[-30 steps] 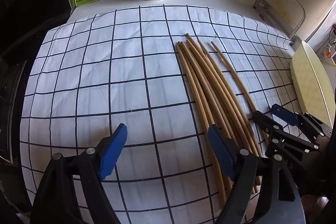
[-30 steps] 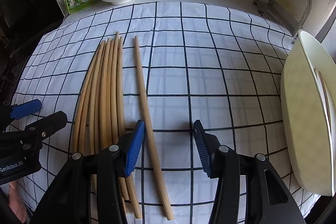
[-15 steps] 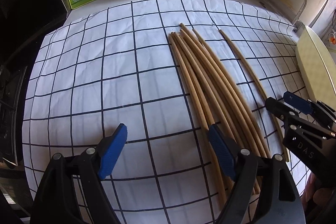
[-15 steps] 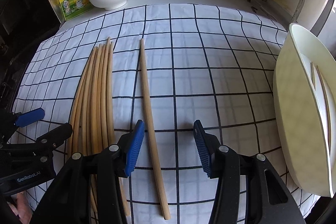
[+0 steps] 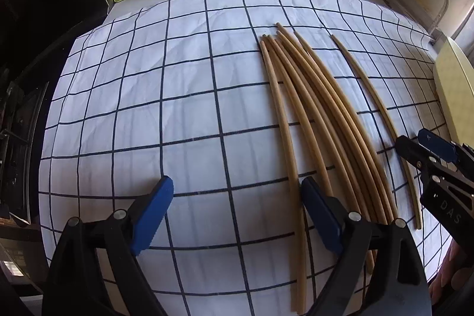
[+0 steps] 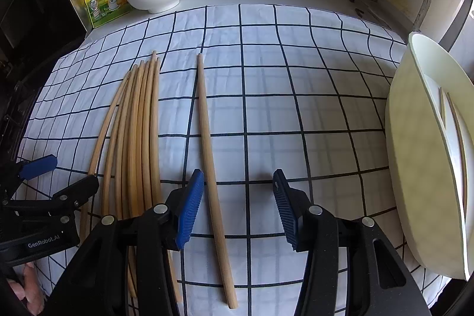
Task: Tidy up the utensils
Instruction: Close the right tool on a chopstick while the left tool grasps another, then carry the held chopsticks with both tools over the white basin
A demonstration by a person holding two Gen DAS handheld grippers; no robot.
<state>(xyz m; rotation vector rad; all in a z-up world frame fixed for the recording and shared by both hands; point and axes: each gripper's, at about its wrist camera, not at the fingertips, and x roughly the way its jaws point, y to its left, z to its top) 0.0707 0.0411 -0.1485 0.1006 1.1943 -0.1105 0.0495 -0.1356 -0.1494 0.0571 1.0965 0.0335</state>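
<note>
Left gripper (image 5: 237,215): jaws just widened, empty, over cloth (image 5: 148,108) | Right gripper (image 6: 238,209): parted, straddling lone chopstick (image 6: 207,138), not gripping | Chopstick bundle (image 6: 139,138): left of it | Cream tray (image 6: 414,168): far right

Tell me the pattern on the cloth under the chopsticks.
White cloth with a dark grid of squares; clearest in the right wrist view.

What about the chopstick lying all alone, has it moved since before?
Yes. The lone chopstick slid right, away from the chopstick bundle and toward the cream dish; its far tip now sits closer to a dark line of the checked cloth.
</note>
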